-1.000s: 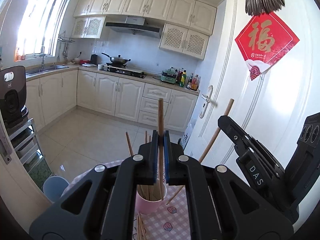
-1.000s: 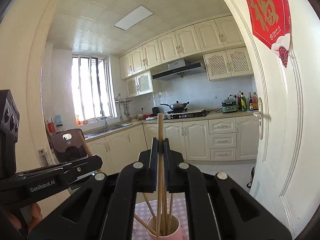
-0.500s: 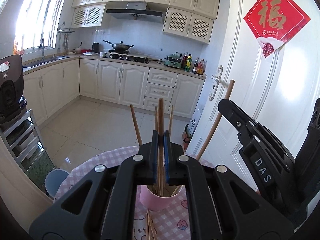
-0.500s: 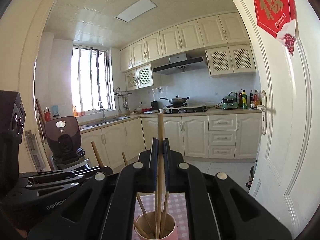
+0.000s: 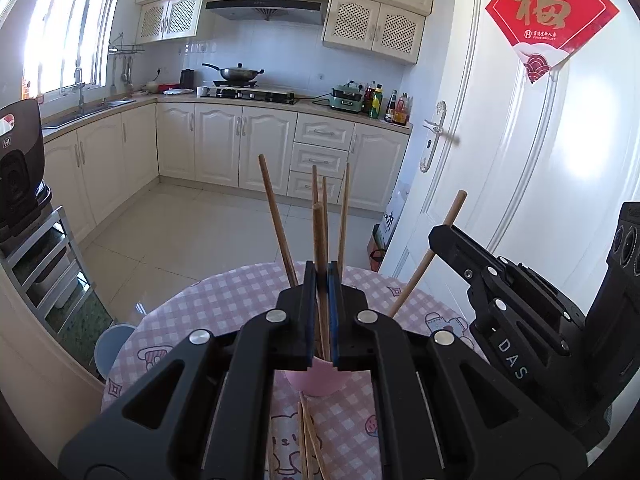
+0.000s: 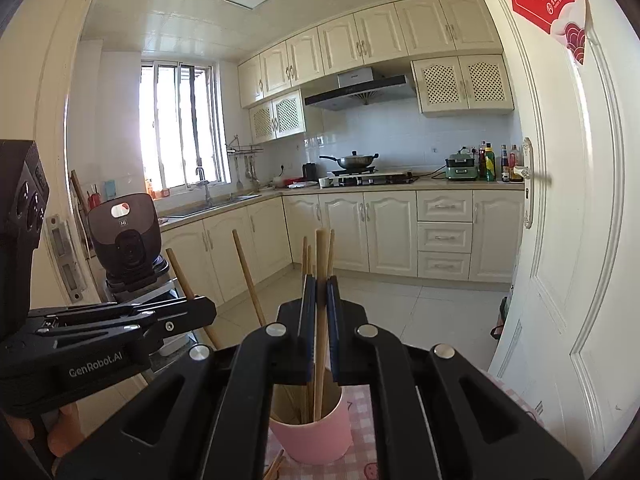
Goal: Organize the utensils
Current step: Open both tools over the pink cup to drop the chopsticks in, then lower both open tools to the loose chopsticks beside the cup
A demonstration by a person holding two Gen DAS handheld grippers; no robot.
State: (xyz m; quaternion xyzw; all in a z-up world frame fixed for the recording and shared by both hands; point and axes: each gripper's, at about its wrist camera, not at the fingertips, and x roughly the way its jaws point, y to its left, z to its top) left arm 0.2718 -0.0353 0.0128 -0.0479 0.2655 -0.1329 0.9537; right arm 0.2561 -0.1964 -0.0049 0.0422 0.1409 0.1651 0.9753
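chopsticks (image 6: pixel 307 368) upright in pink cup (image 6: pixel 312 436)

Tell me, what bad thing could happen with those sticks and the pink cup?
Both grippers, left and right, each pinch a chopstick over the same small cup, so they might bump. The cup already holds several leaning sticks; a push could tip it. Loose chopsticks lie on the table by the cup and could roll off.
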